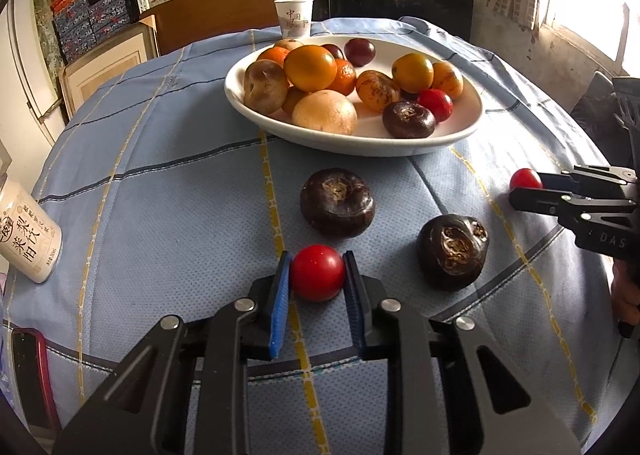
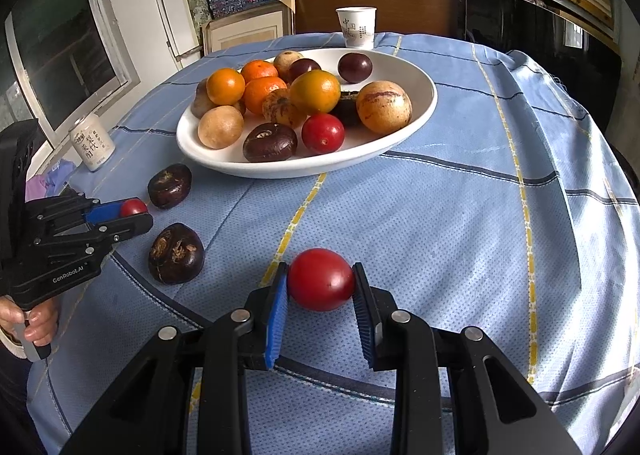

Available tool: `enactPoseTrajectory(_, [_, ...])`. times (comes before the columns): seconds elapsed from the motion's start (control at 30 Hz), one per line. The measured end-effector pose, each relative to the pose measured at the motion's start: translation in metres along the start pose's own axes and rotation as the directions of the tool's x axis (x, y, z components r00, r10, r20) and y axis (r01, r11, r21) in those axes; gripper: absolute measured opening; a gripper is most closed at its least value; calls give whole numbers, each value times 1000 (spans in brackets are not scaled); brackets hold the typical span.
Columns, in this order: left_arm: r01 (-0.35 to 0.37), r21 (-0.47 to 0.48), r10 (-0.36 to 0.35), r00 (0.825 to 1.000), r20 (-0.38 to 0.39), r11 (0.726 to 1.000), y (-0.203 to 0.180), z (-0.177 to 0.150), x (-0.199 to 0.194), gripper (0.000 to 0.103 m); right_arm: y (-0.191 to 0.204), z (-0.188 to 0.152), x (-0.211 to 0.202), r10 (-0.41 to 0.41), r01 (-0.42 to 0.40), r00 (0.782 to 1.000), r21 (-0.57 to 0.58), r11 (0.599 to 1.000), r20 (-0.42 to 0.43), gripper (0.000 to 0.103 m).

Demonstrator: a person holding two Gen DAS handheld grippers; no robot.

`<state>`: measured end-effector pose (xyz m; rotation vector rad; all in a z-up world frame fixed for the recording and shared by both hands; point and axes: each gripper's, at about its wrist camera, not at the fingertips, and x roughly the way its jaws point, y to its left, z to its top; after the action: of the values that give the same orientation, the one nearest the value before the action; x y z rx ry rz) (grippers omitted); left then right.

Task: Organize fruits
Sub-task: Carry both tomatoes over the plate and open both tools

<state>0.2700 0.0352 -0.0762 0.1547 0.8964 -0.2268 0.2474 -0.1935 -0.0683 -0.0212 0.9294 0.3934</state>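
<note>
My left gripper (image 1: 317, 258) is shut on a small red tomato (image 1: 317, 275) that rests on the blue checked cloth; the right wrist view shows this gripper (image 2: 138, 211) at the left edge. My right gripper (image 2: 320, 269) is shut on a larger red tomato (image 2: 321, 281), also low on the cloth, and appears at the right (image 1: 525, 189) in the left wrist view. Two dark brown fruits (image 1: 337, 202) (image 1: 452, 251) lie loose on the cloth between the grippers. Behind them a white bowl (image 1: 360, 145) (image 2: 280, 170) holds several orange, tan, dark and red fruits.
A paper cup (image 1: 293, 17) stands behind the bowl. A white drink can (image 1: 28, 243) (image 2: 91, 141) sits at the table's left, with a red-cased phone (image 1: 30, 375) near the left front edge. A person's hand (image 2: 36, 323) grips the left tool's handle. Shelves and a chair are behind.
</note>
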Motion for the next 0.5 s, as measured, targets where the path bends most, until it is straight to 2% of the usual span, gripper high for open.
enactPoseTrajectory(0.13, [-18,4,18,999,27,1000,-1,0,-7,24,-1,0,-2,3,-3,1000,7,1000,12,32])
enactPoseTrajectory(0.2, [-29,-9,29,997,64,1000,1,2,-18,24,0,1,-9,6,-6,999,5,1000,45,31])
enactPoseTrajectory(0.27, [13,-51,-6,992,130,999,7,7,-35,24,4,2,-18,11,-10,995,-9,1000,98,31])
enactPoseTrajectory(0.33, [50,-86,-36,986,163,995,12,12,-44,24,5,5,-27,28,-27,988,-11,1000,153,31])
enactPoseTrajectory(0.4, [71,-108,-50,982,181,992,14,26,-47,24,2,12,-30,63,-68,982,22,997,177,31])
enactPoseTrajectory(0.5, [51,-101,-31,982,188,994,12,55,-39,24,-5,33,-29,91,-110,975,81,991,200,31])
